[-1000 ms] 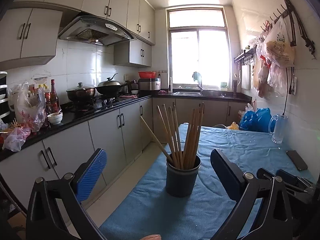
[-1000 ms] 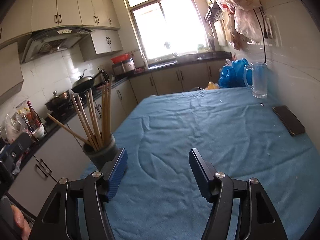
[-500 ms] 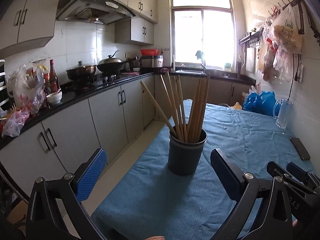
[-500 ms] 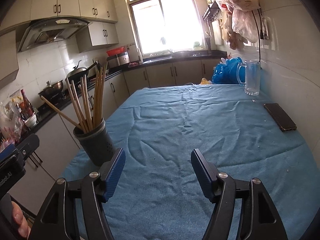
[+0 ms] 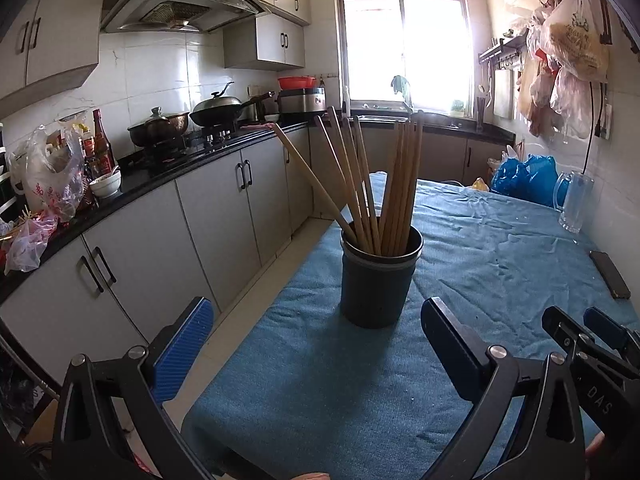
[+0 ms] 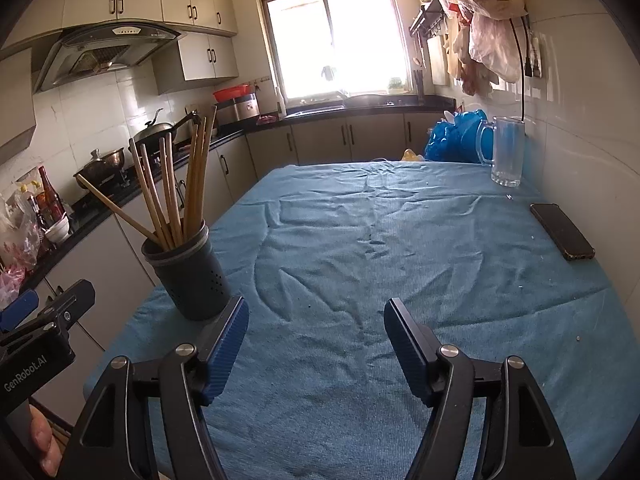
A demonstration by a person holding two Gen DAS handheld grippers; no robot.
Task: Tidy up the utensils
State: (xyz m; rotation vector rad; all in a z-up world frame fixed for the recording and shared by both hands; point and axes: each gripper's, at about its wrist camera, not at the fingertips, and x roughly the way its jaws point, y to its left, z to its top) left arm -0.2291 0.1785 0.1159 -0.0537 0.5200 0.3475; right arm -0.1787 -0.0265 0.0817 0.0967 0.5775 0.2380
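A dark round utensil holder [image 5: 378,278] stands near the left edge of the blue-clothed table [image 5: 500,256], with several wooden chopsticks [image 5: 376,184] upright in it. My left gripper [image 5: 316,344] is open and empty, a short way in front of the holder. In the right wrist view the holder [image 6: 188,272] is at the left, just beyond the left finger; the chopsticks [image 6: 176,184] fan out of it. My right gripper [image 6: 316,340] is open and empty over the bare cloth, to the right of the holder. The left gripper's body [image 6: 36,328] shows at the far left.
A black phone [image 6: 562,232] lies at the table's right edge and a glass mug [image 6: 506,152] stands at the far right by the wall. Blue bags [image 6: 452,140] sit beyond the table's far end. A kitchen counter with pots [image 5: 168,128] runs along the left across a floor gap.
Both grippers have tilted downward and drawn closer to the holder, so it sits higher and larger in both views. Both stay open and empty.
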